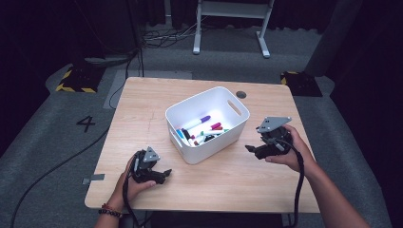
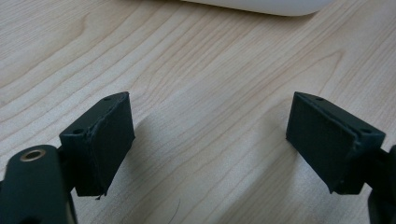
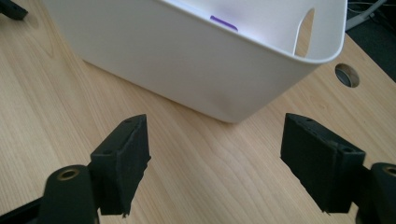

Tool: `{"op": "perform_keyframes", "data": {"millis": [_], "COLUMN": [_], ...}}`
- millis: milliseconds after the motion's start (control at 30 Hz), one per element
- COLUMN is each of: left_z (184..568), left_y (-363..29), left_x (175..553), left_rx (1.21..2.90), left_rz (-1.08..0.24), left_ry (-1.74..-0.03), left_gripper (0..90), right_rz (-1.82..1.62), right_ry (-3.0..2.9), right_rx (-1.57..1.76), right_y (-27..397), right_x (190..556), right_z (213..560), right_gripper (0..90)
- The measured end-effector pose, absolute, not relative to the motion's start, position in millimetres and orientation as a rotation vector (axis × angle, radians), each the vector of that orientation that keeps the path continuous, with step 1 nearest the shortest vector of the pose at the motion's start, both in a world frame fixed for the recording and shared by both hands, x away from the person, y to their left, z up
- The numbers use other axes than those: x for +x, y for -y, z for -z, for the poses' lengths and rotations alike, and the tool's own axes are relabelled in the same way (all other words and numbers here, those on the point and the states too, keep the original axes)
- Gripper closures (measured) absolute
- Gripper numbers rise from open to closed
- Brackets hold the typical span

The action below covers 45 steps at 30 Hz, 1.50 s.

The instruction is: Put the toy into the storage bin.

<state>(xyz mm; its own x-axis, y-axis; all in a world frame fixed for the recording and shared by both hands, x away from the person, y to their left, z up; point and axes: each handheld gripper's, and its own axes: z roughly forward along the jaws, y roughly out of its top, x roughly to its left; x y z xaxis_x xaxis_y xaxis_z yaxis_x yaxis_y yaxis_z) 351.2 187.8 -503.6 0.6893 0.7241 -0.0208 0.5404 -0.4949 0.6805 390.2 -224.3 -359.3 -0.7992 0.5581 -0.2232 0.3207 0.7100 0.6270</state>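
From above, a white bin of markers sits mid-desk, flanked by the left hand-held gripper and right hand-held gripper. The left gripper view shows jaws wide over bare wood. The right gripper view shows wide jaws facing the bin; reaching in for a marker likely comes next.

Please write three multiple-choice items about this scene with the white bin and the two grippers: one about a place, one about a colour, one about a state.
1. Where do the markers lie?
A. inside the white bin
B. on the table beside it
C. on the floor

2. What colour is the cap that shows over the bin rim in the right gripper view?
A. yellow
B. purple
C. orange

3. How is the left gripper?
A. shut on a marker
B. shut, empty
C. open, empty

Answers:
1 A, the high view shows them within its walls.
2 B, purple cap.
3 C, jaws apart over bare wood.
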Motion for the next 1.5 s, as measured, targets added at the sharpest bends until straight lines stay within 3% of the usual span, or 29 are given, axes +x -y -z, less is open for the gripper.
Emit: {"op": "perform_keyframes", "data": {"millis": [900, 1500], "left_z": [503.6, 503.6], "left_y": [-187.8, -187.8], "left_x": [351.2, 351.2], "left_rx": [2.223, 2.223], "left_rz": [-0.352, -0.352], "left_ry": [-0.964, -0.964], "left_gripper": [15.2, 15.2], "right_rz": [-0.724, -0.764], "right_ry": [-2.528, -2.492], "right_rx": [0.756, 0.892], "right_y": [273.0, 329.3], "right_x": [364.9, 347.7], "right_z": [421.3, 463.4], "right_gripper": [23.5, 22.7]}}
